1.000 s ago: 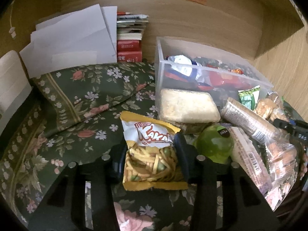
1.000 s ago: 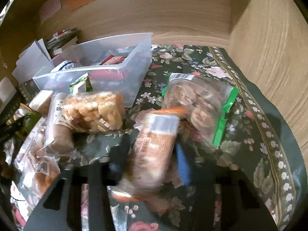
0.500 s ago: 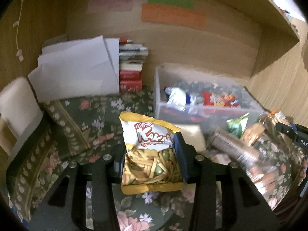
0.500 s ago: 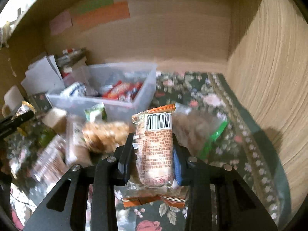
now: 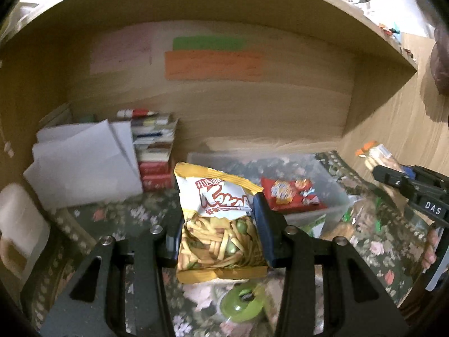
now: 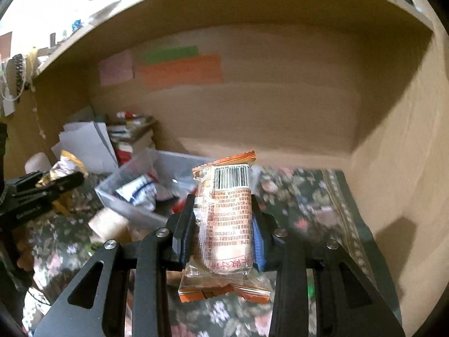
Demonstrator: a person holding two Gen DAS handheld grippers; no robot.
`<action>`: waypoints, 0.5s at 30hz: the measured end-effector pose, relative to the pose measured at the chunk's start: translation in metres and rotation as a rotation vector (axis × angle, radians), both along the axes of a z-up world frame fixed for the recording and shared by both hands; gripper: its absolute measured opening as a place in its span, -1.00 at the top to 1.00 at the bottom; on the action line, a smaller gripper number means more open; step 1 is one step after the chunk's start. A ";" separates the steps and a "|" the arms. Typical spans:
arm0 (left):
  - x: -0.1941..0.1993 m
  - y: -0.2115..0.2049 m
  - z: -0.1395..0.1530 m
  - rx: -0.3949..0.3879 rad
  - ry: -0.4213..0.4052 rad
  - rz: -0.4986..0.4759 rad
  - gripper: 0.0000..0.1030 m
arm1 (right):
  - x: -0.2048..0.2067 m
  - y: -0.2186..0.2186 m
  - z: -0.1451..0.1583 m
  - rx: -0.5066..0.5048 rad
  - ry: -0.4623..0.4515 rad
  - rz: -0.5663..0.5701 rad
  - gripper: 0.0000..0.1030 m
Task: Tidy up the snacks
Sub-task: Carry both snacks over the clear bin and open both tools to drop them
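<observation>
Both packets are lifted clear of the tabletop, so the step in hand appears to be carrying them to the clear plastic bin (image 5: pixel 314 168) that sits ahead of each tool. The left tool (image 5: pixel 219 236) pinches the yellow Kaka snack bag (image 5: pixel 217 219) across its see-through lower window; the bin lies ahead and slightly right of it. The right tool (image 6: pixel 224 230) pinches the orange-edged biscuit packet (image 6: pixel 224 219) around its middle, with the bin ahead and to its left. A sound approach would be to bring each packet over the bin's rim before letting go, one at a time, so the tools do not crowd each other. The bag is crinkly film full of loose sticks and green peas, likely to crush under a hard squeeze. The biscuit packet is a firm roll in slippery clear wrap with crimped ends. A floral cloth (image 6: pixel 314 207) covers the tabletop.
</observation>
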State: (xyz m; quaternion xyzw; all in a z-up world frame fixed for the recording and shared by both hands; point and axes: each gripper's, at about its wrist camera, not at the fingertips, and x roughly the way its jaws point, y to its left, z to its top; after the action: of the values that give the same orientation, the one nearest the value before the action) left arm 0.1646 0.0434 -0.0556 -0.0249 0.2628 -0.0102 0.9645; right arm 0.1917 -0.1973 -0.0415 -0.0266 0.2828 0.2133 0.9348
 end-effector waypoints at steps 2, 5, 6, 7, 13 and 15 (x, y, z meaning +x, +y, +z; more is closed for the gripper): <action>0.008 -0.006 0.005 0.004 -0.009 -0.009 0.16 | 0.005 0.007 0.004 0.005 -0.013 0.018 0.39; 0.022 -0.013 0.009 0.007 -0.009 -0.025 0.16 | 0.014 0.017 0.008 0.008 -0.019 0.039 0.39; 0.026 -0.015 0.009 0.005 -0.006 -0.032 0.16 | 0.019 0.020 0.007 0.007 -0.015 0.047 0.39; 0.031 -0.017 0.010 0.003 -0.001 -0.037 0.16 | 0.024 0.025 0.006 0.006 -0.008 0.054 0.39; 0.060 -0.025 0.007 -0.003 0.036 -0.055 0.16 | 0.049 0.043 -0.005 -0.022 0.037 0.076 0.39; 0.068 -0.027 0.004 -0.001 0.049 -0.056 0.16 | 0.058 0.049 -0.010 -0.034 0.056 0.081 0.39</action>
State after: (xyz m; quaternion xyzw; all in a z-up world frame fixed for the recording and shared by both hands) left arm 0.2329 0.0168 -0.0516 -0.0185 0.2871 -0.0368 0.9570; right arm 0.2497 -0.1482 -0.0517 -0.0477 0.3112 0.2467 0.9165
